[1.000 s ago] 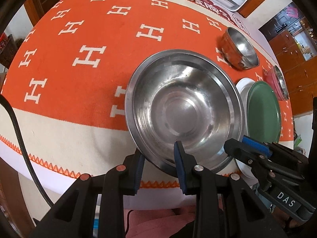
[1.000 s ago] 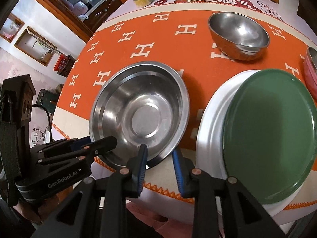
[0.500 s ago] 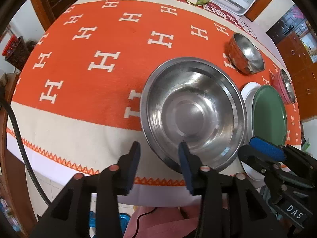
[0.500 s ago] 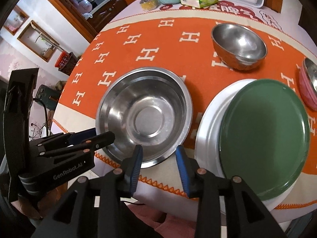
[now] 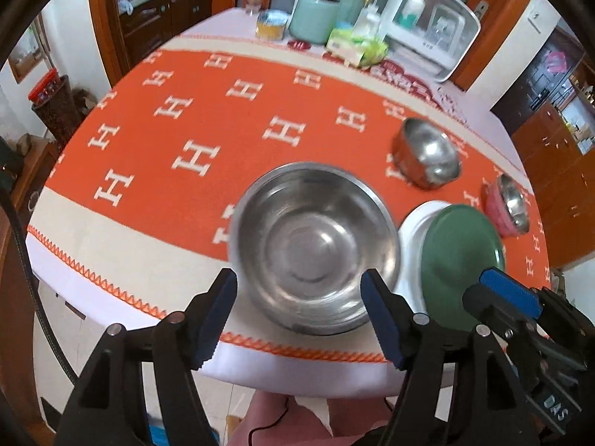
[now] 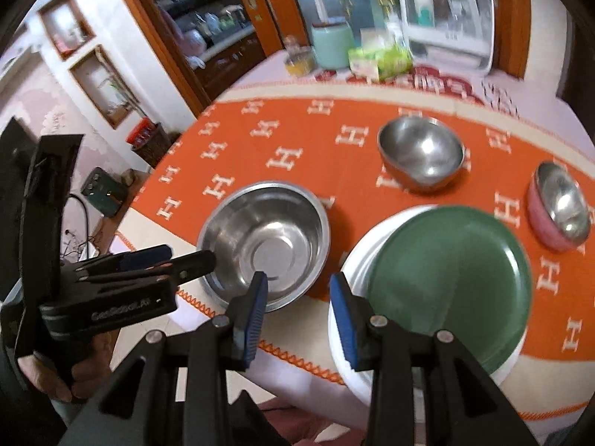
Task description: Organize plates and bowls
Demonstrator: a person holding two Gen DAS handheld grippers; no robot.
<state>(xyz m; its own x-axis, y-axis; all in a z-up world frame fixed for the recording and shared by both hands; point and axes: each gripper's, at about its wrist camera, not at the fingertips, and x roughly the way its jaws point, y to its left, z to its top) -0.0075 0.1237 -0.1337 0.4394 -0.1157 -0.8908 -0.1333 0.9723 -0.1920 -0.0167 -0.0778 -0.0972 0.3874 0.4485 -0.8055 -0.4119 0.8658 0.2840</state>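
A large steel bowl point(image 5: 316, 245) point(image 6: 266, 241) sits near the table's front edge on the orange cloth. My left gripper point(image 5: 299, 316) hangs above its near rim, jaws opening wide, pads clear of it. My right gripper point(image 6: 299, 301) is open over the gap between that bowl and a green plate point(image 6: 450, 282) point(image 5: 461, 252) stacked on a white plate point(image 6: 353, 260). Nothing is between its pads. Farther back stand a medium steel bowl point(image 6: 422, 152) point(image 5: 427, 156) and a pink bowl point(image 6: 546, 223) point(image 5: 496, 204) with a steel lining.
Along the table's far edge stand a mint canister point(image 5: 316, 18), a yellow-lidded jar point(image 5: 271, 24), a tissue pack point(image 5: 357, 46) and a white countertop appliance point(image 5: 431, 26). Wooden cabinets ring the room. A hand point(image 6: 74, 371) holds the left gripper.
Both grippers let go of the large bowl's near rim, rose and drew back from it. The left jaws spread much wider; the right ones widened a little. The bowl stayed on the table.
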